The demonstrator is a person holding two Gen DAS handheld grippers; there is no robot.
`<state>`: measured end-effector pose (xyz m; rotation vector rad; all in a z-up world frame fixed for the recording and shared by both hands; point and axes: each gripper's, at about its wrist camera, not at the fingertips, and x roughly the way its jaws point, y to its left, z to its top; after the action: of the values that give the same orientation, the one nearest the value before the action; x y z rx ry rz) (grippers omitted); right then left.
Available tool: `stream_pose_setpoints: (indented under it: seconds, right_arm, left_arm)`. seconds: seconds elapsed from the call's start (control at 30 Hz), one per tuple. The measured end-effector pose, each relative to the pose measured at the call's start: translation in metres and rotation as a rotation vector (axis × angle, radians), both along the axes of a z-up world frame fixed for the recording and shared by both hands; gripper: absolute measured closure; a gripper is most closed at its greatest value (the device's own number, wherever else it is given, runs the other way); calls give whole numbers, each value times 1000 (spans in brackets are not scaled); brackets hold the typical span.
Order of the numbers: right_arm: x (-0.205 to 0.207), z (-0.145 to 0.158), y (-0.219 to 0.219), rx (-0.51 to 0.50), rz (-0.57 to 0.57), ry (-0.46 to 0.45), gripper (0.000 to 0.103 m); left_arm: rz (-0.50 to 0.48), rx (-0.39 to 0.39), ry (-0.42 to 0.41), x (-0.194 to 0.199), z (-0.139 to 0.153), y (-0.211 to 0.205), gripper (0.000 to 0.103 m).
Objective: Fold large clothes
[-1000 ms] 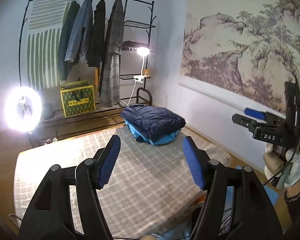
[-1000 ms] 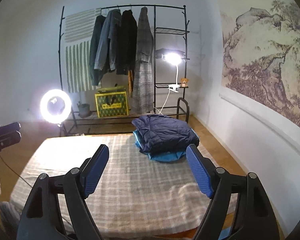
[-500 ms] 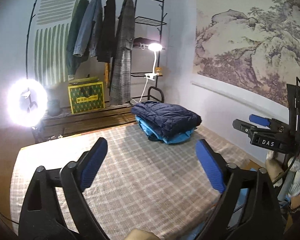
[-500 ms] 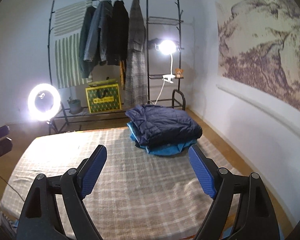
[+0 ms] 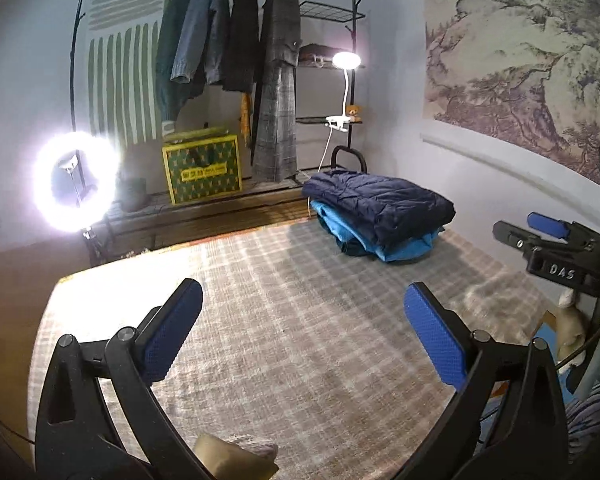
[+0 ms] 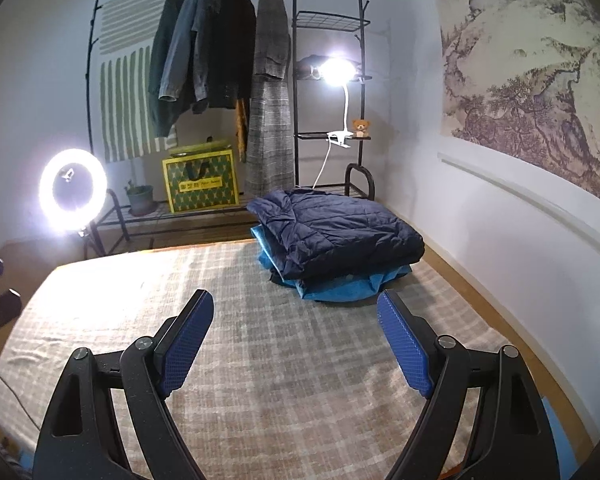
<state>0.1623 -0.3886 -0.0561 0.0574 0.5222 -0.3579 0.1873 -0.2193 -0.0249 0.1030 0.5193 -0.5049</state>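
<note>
The navy jacket (image 6: 340,236) was quilted cloth with a faint sheen, on a matt blue garment (image 6: 340,286). The bed cover (image 6: 260,360) was soft checked woven cloth. The right tongs (image 6: 296,346) had dimpled blue pads on matt black plastic.

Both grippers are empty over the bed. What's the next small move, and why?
Probably reach the right gripper toward the folded navy jacket stacked on the blue garment. Both grippers are open and hold nothing, and the checked cover has no garment spread out.
</note>
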Motion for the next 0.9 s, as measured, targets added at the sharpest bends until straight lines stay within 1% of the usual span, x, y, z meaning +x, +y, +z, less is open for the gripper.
stream_pose_setpoints:
  seconds: [0.17,0.27,0.5,0.73,0.9]
  right_arm:
    - [8,-11,-9,55,-24,19,19]
    - [11,-17,-10,58,-28,45,19]
    - [13,-20,-3,9,-27,62,19]
    - [13,-20,-4,47,-25,58,19]
    - [14,-22,-3,52,-28,61,19]
  left_arm:
    - [15,24,37,10,-17,-2,0]
    - [20,22,54,12,-22,-1,1]
    - [39,2,45,10,-20,4,0]
    - [58,-12,37,6,-16,8,0]
    - [69,-23,45,7,-15,11,0]
